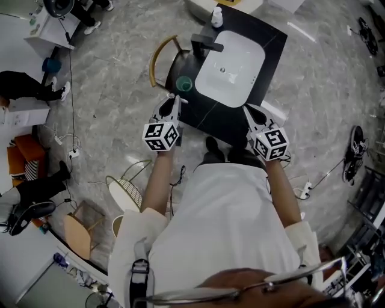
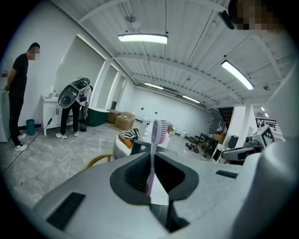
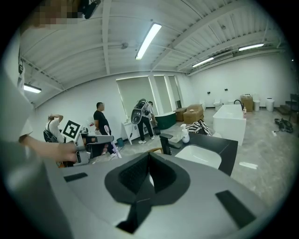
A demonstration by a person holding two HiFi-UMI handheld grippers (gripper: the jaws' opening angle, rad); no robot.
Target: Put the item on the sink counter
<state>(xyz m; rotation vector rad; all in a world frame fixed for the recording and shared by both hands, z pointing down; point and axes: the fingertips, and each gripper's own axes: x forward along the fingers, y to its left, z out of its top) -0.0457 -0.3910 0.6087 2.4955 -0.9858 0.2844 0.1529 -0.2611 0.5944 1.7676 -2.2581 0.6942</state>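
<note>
Lilac toothbrush (image 2: 157, 133) pinched in left tongs (image 2: 150, 175) near a green cup (image 1: 184, 84); right tongs (image 3: 149, 170) closed, empty, by the sink counter (image 1: 271, 42).

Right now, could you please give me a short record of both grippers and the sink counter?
Left gripper: shut on a purple toothbrush, bristle head pointing away from the gripper
Right gripper: jaws together, nothing between them
Sink counter: black, with a white basin and a black faucet
On counter: white bottle, green cup
Task state: toothbrush not yet set on the counter
</note>
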